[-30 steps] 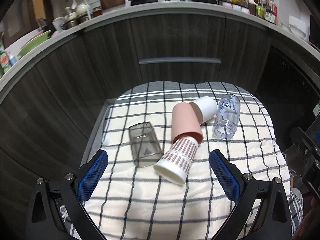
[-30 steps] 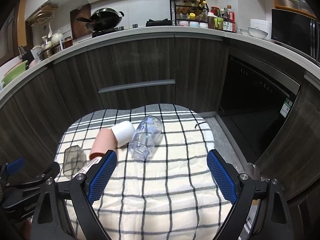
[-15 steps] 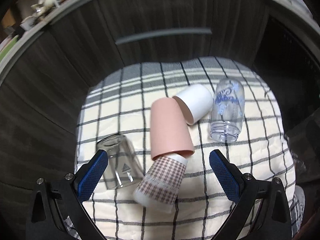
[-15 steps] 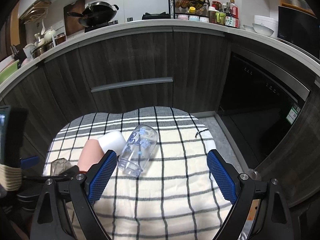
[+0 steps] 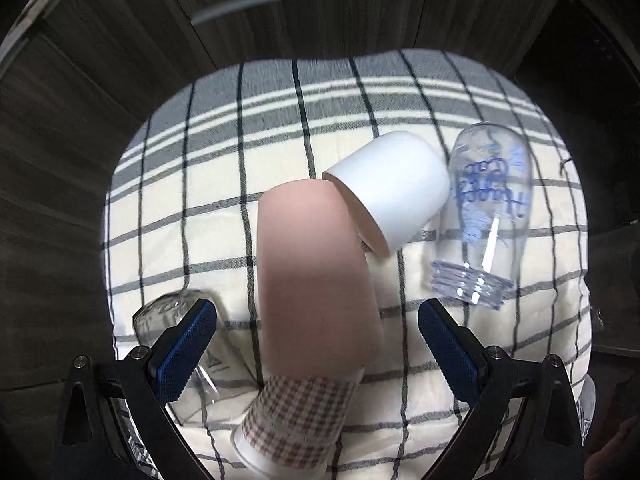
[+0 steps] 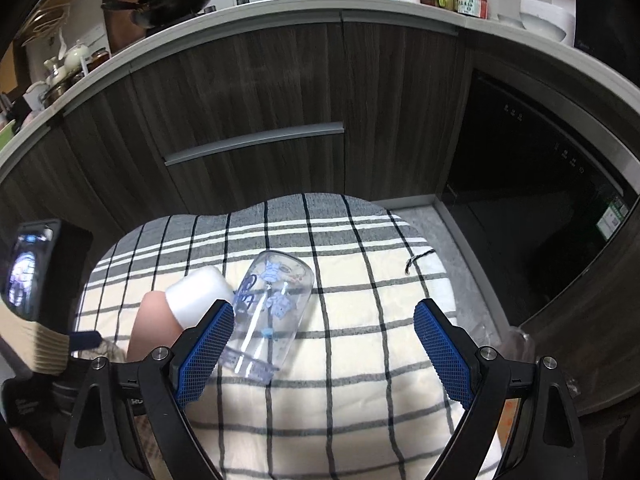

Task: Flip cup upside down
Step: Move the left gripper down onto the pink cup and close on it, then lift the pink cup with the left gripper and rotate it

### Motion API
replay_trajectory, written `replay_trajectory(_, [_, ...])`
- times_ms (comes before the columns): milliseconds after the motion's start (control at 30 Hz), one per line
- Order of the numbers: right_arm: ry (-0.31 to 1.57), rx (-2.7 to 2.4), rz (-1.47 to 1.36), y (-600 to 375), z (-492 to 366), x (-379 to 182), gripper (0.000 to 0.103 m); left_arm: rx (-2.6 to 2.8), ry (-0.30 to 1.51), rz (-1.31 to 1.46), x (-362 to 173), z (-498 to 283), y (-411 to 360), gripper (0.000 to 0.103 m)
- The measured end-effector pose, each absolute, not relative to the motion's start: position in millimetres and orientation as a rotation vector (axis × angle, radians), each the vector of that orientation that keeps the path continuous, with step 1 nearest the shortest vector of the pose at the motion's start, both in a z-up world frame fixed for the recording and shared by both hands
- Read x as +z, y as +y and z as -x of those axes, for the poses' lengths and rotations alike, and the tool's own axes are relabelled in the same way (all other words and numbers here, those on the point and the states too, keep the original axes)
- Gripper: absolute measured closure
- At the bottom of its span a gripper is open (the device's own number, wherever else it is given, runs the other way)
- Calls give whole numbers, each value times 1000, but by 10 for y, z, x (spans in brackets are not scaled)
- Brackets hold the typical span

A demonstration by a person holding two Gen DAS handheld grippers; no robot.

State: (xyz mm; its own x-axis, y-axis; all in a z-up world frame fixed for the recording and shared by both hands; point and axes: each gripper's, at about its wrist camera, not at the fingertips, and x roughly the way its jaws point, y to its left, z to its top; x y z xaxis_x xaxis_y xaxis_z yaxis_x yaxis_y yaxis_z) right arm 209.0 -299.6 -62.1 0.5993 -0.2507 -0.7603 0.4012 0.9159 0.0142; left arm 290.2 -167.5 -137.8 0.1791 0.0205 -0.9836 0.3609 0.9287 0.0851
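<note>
Several cups lie on their sides on a checked cloth [image 5: 192, 184]. A pink cup [image 5: 312, 280] lies between the open jaws of my left gripper [image 5: 318, 340], its open end over a checked paper cup [image 5: 292, 428]. A white cup [image 5: 394, 188] leans on the pink cup's far end. A clear printed glass [image 5: 484, 216] lies at the right, and a smoky glass [image 5: 180, 344] sits behind the left finger. My right gripper [image 6: 324, 344] is open and empty above the cloth [image 6: 360, 360], the clear glass [image 6: 272, 308] by its left finger.
Dark wood cabinets [image 6: 256, 88] with a metal drawer handle [image 6: 256, 142] stand behind the cloth. A dark dishwasher front [image 6: 540, 184] is to the right. The left gripper's body and phone screen [image 6: 28, 268] show at the left edge of the right wrist view.
My left gripper has moved down and forward onto the cups, so the pink cup now lies between its open fingers. My right gripper has barely moved.
</note>
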Motion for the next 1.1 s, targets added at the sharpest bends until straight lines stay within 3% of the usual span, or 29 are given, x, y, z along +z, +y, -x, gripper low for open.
replay_trajectory(300, [863,-368,-233,-3039,-2243,-774,12,-242,1503,-365,-1679,-3181,-1744,5])
replay_trajectory(467, [862,-362,-248,-3015,-2297,-828,12,-244,1588,-360,-1870,-3277,-1699,26])
replay_trajectory(533, [861,-362,-250,-3009,-2311,-844,12,-258,1607,-345,-1912,-3298,-1677,30])
replay_trajectory(1100, [853,-354,-268,-2952,-2233,-836,12,-228,1465,-334,-1556,-3206,-1501,31])
